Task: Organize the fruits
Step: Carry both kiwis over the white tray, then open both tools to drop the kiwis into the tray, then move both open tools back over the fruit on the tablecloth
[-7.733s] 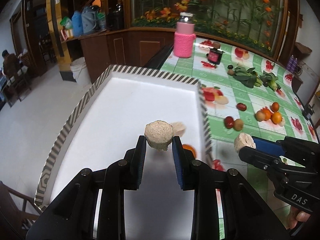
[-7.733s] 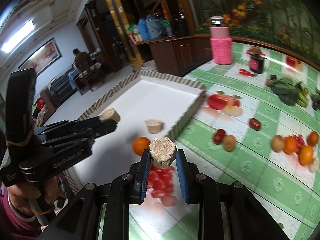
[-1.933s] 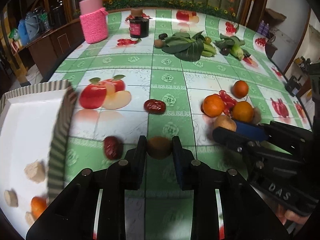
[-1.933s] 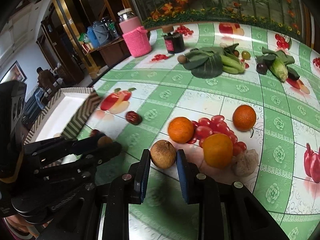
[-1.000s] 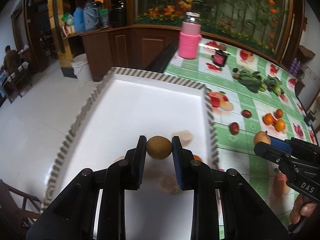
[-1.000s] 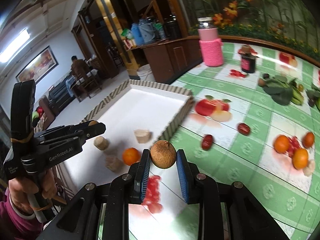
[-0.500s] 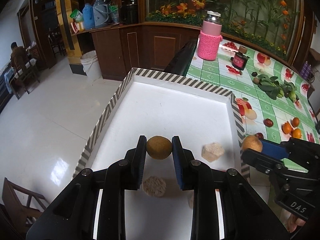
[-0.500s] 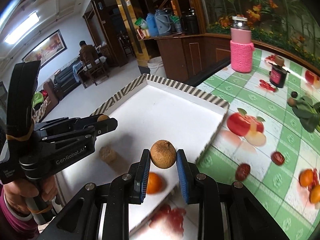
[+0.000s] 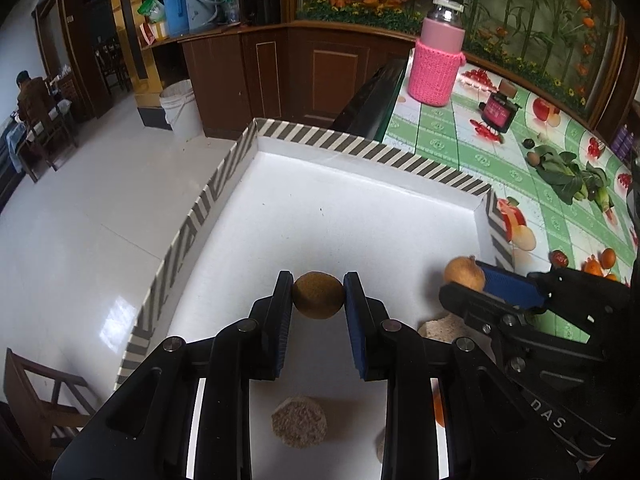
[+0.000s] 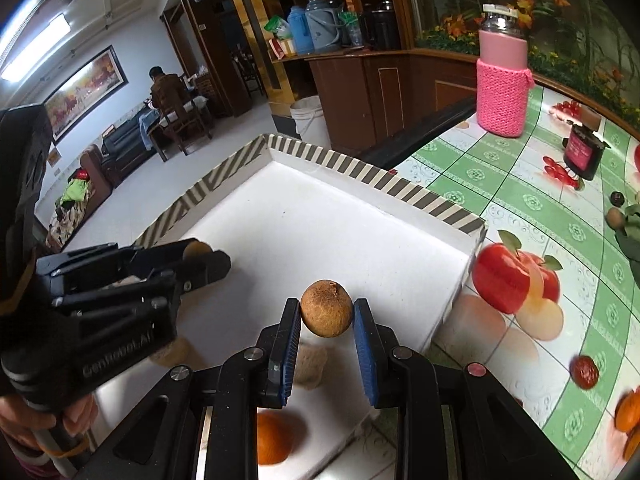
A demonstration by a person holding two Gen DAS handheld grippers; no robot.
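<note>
A brown round fruit (image 9: 318, 294) is pinched between the jaws of the left gripper (image 9: 318, 312) and is held above the white floor of the striped-rim tray (image 9: 360, 148). A second brown fruit (image 10: 326, 313) is pinched in the same way by the right gripper (image 10: 327, 320), above the tray's near right part, just inside its wall. A tan cork-like disc (image 9: 299, 426), a tan chunk (image 10: 310, 364) and an orange (image 10: 274, 436) are seen lying on the tray floor below the grippers. The placing step is judged best done if each fruit is lowered close to a bare patch of floor before the jaws are spread, so that rolling is limited. The pieces already lying there should be avoided, and the two grippers kept apart while the fruits are released.
</note>
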